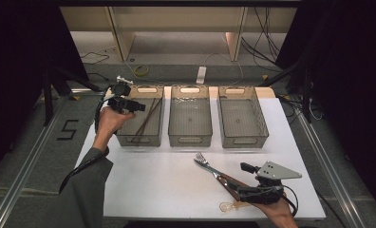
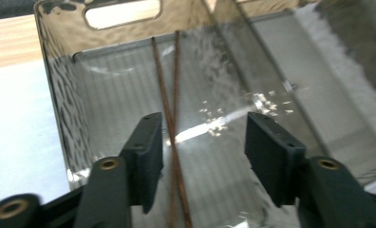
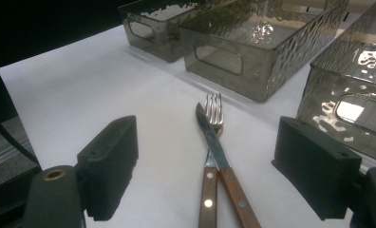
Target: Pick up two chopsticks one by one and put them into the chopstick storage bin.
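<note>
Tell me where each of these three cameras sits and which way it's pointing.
High view: above the table's near edge, looking forward and down; both forearms show.
Left gripper view: on the left claw, open, looking down into the left bin at chopsticks.
Right gripper view: on the right claw, open, facing fork and knife.
Shared: the bins.

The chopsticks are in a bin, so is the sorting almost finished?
Not quite. Done: the chopsticks lie in the left bin, with the left hand-held gripper open above them. In hand: nothing; the right hand-held gripper is open by the fork and knife. Left: those two, on the table.
</note>
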Demonstrator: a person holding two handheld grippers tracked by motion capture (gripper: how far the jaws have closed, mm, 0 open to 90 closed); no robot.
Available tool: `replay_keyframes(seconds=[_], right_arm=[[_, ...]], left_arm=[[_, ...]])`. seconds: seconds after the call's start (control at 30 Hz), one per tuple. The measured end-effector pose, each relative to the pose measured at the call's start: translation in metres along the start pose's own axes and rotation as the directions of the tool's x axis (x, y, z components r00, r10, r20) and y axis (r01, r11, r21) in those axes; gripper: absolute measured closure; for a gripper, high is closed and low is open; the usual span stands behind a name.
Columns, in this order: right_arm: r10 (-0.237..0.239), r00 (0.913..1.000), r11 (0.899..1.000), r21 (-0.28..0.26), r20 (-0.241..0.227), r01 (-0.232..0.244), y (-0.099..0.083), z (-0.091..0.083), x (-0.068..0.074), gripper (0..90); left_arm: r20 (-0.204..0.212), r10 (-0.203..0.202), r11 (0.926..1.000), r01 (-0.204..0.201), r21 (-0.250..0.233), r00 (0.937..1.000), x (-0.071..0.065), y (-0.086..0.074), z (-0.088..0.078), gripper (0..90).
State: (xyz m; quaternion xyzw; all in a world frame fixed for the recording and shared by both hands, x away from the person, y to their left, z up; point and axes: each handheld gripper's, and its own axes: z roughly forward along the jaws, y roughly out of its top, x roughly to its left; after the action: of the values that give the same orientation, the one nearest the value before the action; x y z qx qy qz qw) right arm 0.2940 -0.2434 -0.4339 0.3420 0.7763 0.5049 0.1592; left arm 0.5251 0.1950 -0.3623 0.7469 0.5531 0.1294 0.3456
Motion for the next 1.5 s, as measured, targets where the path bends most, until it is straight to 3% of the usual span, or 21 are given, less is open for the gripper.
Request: replay_keyframes(seconds=[0.23, 0.3, 0.4, 0.53, 0.9, 1.0, 1.13, 1.23, 1.3, 1.5], right_arm=[[-0.005, 1.0000, 1.000, 0.003, -0.007, 0.005, 0.000, -0.001, 0.000, 23.1], [-0.008, 0.9999, 1.000, 0.005, -0.010, 0.008, 0.000, -0.001, 0.000, 23.1], [-0.009, 0.9998, 1.000, 0.007, -0.016, 0.010, 0.000, -0.001, 0.000, 23.0], [-0.012, 0.9998, 1.000, 0.016, -0.016, 0.012, 0.000, -0.001, -0.001, 22.9], [-0.038, 0.9988, 0.998, 0.045, -0.031, 0.039, 0.000, 0.000, 0.000, 22.9], [-0.041, 0.9984, 0.998, 0.052, -0.038, 0.043, 0.000, 0.000, 0.000, 22.9], [-0.048, 0.9980, 0.997, 0.065, -0.042, 0.050, 0.000, 0.000, -0.001, 22.9], [-0.048, 0.9975, 0.995, 0.087, -0.052, 0.052, -0.001, 0.000, -0.002, 22.8], [-0.049, 0.9972, 0.994, 0.098, -0.057, 0.055, -0.001, 0.000, -0.003, 22.7], [-0.067, 0.9950, 0.988, 0.136, -0.075, 0.077, -0.001, -0.001, -0.005, 22.6]], left_arm=[[0.075, 0.038, 0.9982, -0.035, -0.048, 0.9964, -0.023, -0.010, -0.023, 31.4], [0.109, 0.038, 0.9972, -0.030, -0.069, 0.9933, -0.028, -0.015, -0.028, 29.4], [0.133, 0.070, 0.9939, -0.058, -0.094, 0.9887, -0.036, -0.023, -0.035, 25.9], [0.186, 0.110, 0.9879, -0.087, -0.128, 0.9763, -0.046, -0.037, -0.045, 22.8], [0.200, 0.164, 0.9709, -0.122, -0.206, 0.9660, -0.065, -0.064, -0.057, 18.9], [0.214, 0.177, 0.9678, -0.130, -0.215, 0.9607, -0.070, -0.072, -0.055, 18.5], [0.259, 0.201, 0.9639, -0.143, -0.224, 0.9448, -0.076, -0.083, -0.050, 18.5], [0.267, 0.221, 0.9601, -0.161, -0.229, 0.9381, -0.080, -0.091, -0.048, 18.4], [0.273, 0.218, 0.9576, -0.151, -0.246, 0.9369, -0.084, -0.100, -0.046, 18.4], [0.262, 0.262, 0.9480, -0.196, -0.250, 0.9290, -0.093, -0.120, -0.044, 18.4]])
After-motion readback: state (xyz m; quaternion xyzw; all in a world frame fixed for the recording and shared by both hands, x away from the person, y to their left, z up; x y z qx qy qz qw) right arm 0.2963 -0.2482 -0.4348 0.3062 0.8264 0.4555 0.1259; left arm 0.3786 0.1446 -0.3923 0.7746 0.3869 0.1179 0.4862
